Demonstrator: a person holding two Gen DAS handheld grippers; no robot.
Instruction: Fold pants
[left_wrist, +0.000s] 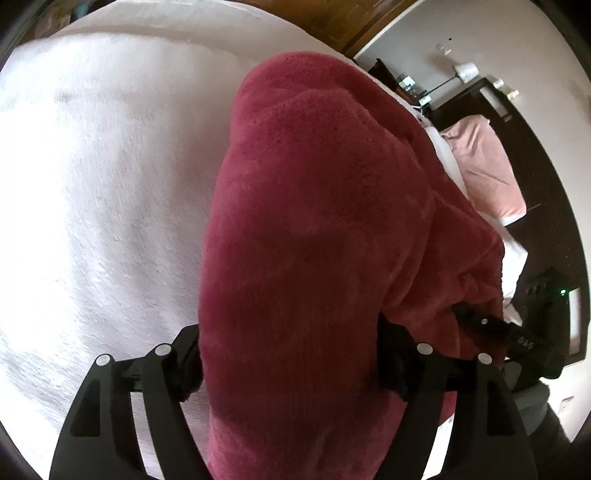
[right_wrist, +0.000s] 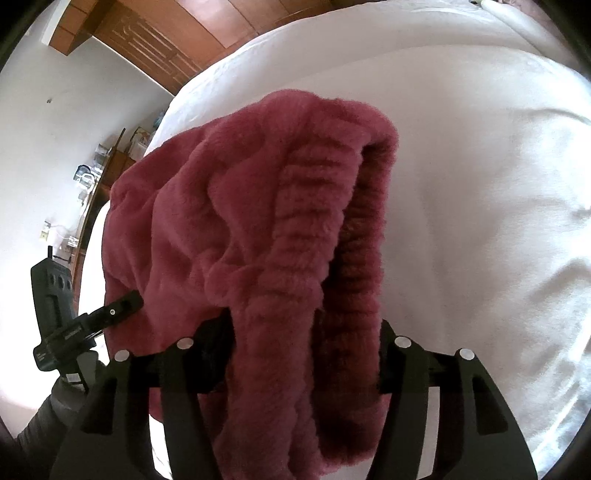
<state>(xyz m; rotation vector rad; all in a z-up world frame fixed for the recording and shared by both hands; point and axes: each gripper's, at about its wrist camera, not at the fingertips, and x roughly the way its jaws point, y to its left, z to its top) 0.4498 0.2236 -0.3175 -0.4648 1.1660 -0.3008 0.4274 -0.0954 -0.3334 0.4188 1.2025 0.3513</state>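
Note:
The pants (left_wrist: 325, 221) are dark red fleece, held up over a white bed (left_wrist: 103, 184). My left gripper (left_wrist: 291, 369) is shut on one end of the fabric, which drapes forward away from the camera. My right gripper (right_wrist: 306, 354) is shut on the ribbed waistband of the pants (right_wrist: 258, 221), whose opening gapes on the right side. The right gripper also shows in the left wrist view (left_wrist: 491, 325), clamped on the fabric at the lower right. The left gripper shows in the right wrist view (right_wrist: 122, 306), at the fabric's left edge.
The white bed cover (right_wrist: 480, 184) fills most of both views. A pink pillow (left_wrist: 484, 166) lies at the bed's far side by a dark headboard (left_wrist: 535, 155). A wooden side table with small items (right_wrist: 92, 177) stands by the white wall. A wooden wardrobe (right_wrist: 147, 37) stands behind.

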